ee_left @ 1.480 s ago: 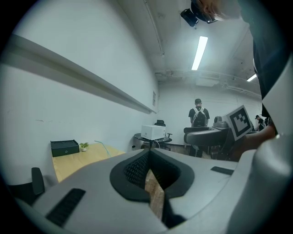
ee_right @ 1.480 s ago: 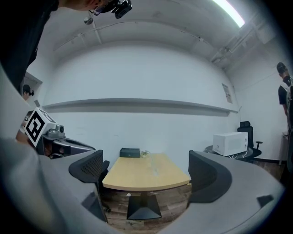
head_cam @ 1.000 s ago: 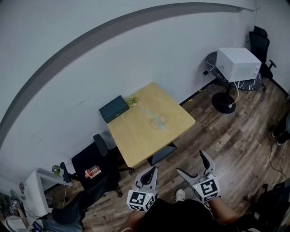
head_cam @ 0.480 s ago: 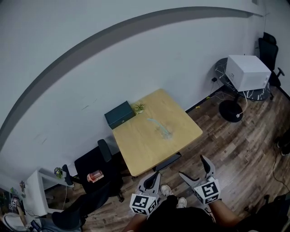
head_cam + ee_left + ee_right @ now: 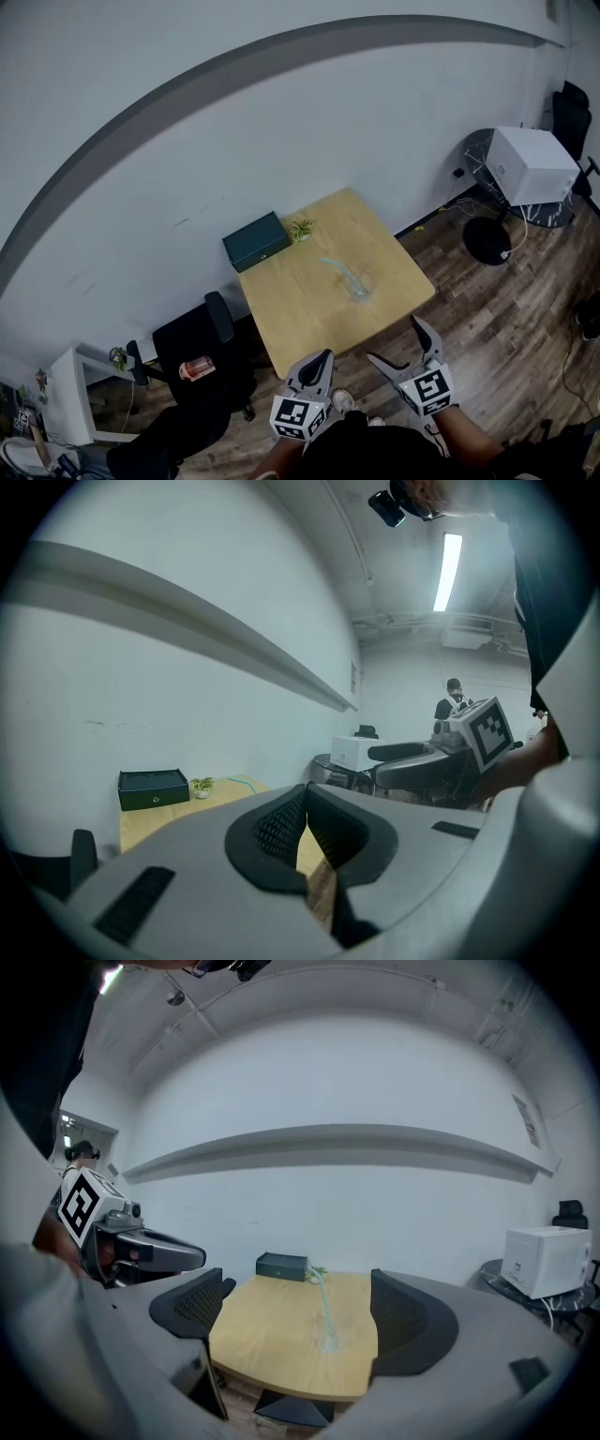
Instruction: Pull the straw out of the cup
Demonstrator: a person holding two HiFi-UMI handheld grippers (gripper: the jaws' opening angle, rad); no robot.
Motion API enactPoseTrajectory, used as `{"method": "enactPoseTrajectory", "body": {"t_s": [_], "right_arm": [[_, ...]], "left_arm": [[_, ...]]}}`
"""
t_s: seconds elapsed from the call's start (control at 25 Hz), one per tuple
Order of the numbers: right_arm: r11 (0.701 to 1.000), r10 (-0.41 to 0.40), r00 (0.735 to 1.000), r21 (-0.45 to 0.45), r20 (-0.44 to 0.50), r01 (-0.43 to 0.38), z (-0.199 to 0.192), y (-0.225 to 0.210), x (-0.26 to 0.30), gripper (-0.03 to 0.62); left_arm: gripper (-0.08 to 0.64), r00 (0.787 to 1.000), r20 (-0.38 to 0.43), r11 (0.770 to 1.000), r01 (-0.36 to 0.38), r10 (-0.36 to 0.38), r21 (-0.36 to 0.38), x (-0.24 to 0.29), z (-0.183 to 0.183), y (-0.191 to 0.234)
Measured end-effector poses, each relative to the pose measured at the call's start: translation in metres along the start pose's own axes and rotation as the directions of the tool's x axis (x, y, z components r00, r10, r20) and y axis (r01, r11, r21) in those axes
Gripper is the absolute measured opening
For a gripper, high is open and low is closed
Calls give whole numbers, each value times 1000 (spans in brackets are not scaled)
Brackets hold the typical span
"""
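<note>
The bench [image 5: 309, 309], a square top in light wood, occupied the centre of the head view, with one side close to the pale wall. The cup [image 5: 360, 287] stood on the bench right of its centre, toward the lower right edge. It was clear and low, and its outline was faint against the wood. The straw [image 5: 337, 272] sat in the cup. It was long, thin and a pale translucent blue-green, and it leaned out toward the upper left of the frame. In the right gripper view the straw rose from the cup with a slight lean to the left, and its top end curved further left. A dark green box [image 5: 258, 240] and a small green plant [image 5: 301, 228] stood side by side at the bench's far edge, well apart from the cup. The left gripper [image 5: 322, 362] was at the lower centre of the head view, off the bench near its front edge; its jaws were closed together with nothing between them. The right gripper [image 5: 396, 339] was just to the right of it, also short of the bench. Its jaws were spread wide and held nothing, and the cup and straw showed through the gap, well beyond the pads.
</note>
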State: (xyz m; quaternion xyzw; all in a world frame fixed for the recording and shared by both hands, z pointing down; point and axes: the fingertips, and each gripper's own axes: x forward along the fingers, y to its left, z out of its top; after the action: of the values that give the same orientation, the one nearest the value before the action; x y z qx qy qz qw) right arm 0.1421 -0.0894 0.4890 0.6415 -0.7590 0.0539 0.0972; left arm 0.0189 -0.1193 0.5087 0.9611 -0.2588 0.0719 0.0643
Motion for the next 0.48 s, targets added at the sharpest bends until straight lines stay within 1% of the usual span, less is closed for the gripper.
{"method": "enactPoseTrajectory", "body": {"t_s": [0.12, 0.28, 0.48], "right_arm": [[1000, 21, 1000, -20, -1, -21, 9, -5, 29, 509], [998, 45, 998, -48, -36, -47, 9, -7, 63, 509], [991, 74, 994, -104, -79, -82, 6, -4, 94, 508]], "left_arm": [[20, 1000, 2, 1000, -18, 18, -5, 13, 5, 24], [20, 1000, 1, 1000, -26, 26, -6, 25, 9, 48], [20, 1000, -2, 999, -25, 25, 20, 32, 16, 76]]}}
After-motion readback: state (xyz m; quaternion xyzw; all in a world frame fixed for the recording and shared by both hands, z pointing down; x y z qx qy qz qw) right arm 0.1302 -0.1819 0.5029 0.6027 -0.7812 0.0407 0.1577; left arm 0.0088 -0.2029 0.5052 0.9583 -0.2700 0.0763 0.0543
